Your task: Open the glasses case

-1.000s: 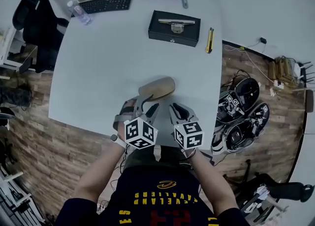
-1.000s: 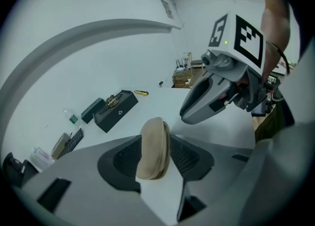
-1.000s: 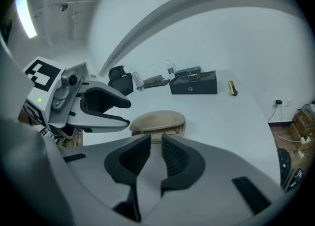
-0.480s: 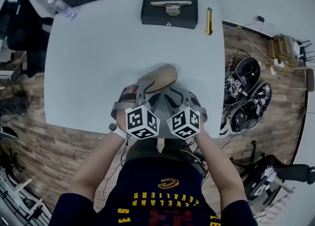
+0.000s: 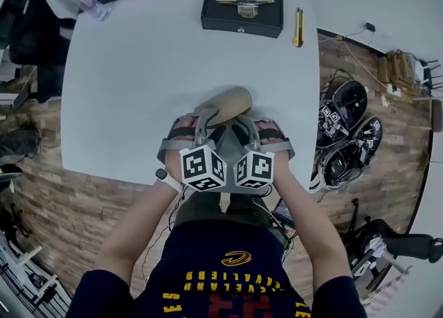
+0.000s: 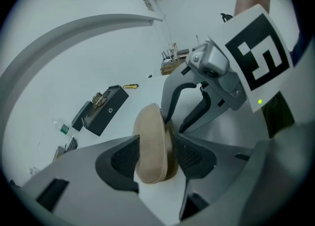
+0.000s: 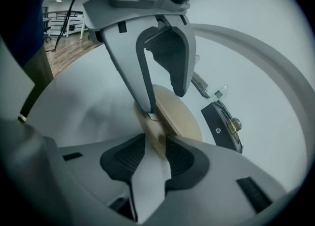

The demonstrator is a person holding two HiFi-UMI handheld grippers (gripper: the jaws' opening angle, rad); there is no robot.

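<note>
Near the counter (image 5: pixel 124 81) front edge sits the tan glasses case (image 5: pixel 227 104). Head view can't resolve the jaws. In the gripper views we see left hand-held gripper (image 6: pixel 156 153) and right hand-held gripper (image 7: pixel 155 152) wide, just opened, straddling its near end.

Left gripper (image 6: pixel 155 158) and right gripper (image 7: pixel 155 156) side by side, angled down, jaws just opened (glasses case (image 6: pixel 150 141) sits between both).
</note>
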